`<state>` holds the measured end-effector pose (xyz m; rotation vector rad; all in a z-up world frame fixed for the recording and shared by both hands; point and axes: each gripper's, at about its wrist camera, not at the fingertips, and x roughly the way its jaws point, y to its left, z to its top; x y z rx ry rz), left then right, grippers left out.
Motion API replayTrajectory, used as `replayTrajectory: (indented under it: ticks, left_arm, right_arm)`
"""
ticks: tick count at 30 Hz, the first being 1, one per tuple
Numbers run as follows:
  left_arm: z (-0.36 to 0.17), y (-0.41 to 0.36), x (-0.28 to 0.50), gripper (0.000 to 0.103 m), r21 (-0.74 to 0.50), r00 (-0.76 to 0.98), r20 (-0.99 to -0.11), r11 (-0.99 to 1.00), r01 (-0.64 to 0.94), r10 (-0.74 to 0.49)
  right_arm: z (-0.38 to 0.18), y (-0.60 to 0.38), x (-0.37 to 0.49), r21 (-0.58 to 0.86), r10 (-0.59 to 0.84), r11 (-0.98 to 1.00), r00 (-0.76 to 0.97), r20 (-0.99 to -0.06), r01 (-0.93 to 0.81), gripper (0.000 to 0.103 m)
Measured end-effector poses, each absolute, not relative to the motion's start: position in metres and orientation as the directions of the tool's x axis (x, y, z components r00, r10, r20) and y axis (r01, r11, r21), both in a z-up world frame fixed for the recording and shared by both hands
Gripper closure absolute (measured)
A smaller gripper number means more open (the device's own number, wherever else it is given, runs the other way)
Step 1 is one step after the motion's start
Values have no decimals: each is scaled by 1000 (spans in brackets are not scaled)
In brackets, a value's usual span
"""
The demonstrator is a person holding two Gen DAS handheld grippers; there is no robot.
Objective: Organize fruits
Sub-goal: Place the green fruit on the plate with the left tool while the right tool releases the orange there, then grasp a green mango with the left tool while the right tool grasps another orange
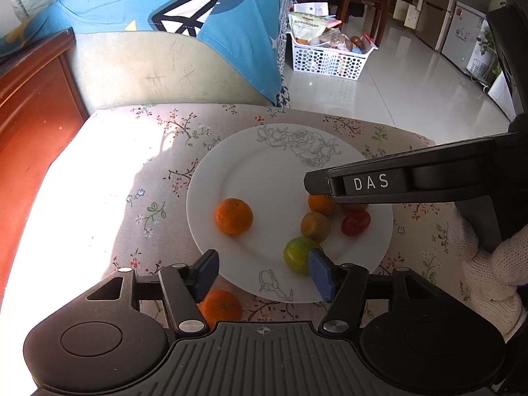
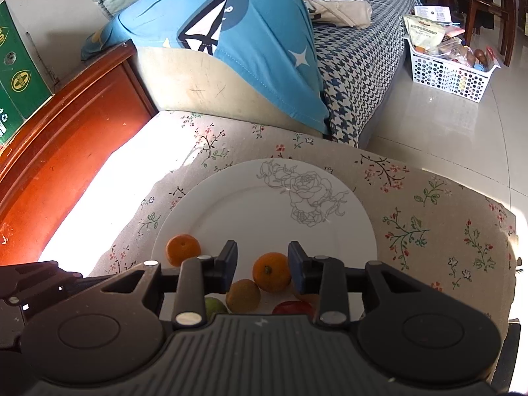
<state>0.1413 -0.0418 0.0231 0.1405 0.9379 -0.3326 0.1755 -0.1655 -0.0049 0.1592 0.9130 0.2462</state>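
A white plate (image 1: 264, 158) with a rose drawing sits on a floral cloth. On it lie an orange mandarin (image 1: 233, 216), a green-yellow citrus (image 1: 298, 255), a brownish fruit (image 1: 315, 226), a red tomato (image 1: 355, 222) and another orange (image 1: 319, 204) partly under the right gripper's finger. One more mandarin (image 1: 220, 308) lies on the cloth off the plate, under my left gripper (image 1: 262, 274), which is open and empty over the plate's near rim. My right gripper (image 2: 262, 265) is open above the plate (image 2: 250, 204), its jaws on either side of an orange (image 2: 271, 272) without touching it.
The cloth-covered table (image 2: 429, 217) ends at a tiled floor on the right. A sofa with a blue cushion (image 2: 250, 33) stands behind. A red wooden cabinet (image 2: 66, 151) is at the left. A white basket (image 2: 448, 72) of goods sits on the floor.
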Motion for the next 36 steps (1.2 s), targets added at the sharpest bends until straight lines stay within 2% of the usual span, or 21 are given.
replayTrajectory:
  ticks: [3,6,12,14,23,29,36]
  left_arm:
    - [25,-41,141,36,-7,553,-808,943,334,-202]
    - [27,-42,142,28,-2,551,-812,946,324,-190]
    - [33,-37,138,26,23,552,-817,945,326,-170]
    - [38,-32,137,25,32,558,-814,948,317,-159]
    - [69,12,130,19,58,626,-774,973,225,-98]
    - [78,45,117,18,56,652,-756,986,158,-61]
    - [70,63,110,18,46,621,-783,991,124,-41]
  right_arm:
    - [0,-165,174,240,280,959,596,-752,-148,63]
    - [4,-164,173,248,287,957,600,-746,-149,61]
    - [10,-160,167,251,292,956,607,-740,-153,58]
    - [13,-158,164,256,294,955,608,-738,-151,52]
    - [27,-149,137,287,320,945,625,-712,-157,46]
    - [22,-133,110,325,372,927,587,-719,-189,46]
    - [4,-106,85,327,416,909,508,-755,-258,46]
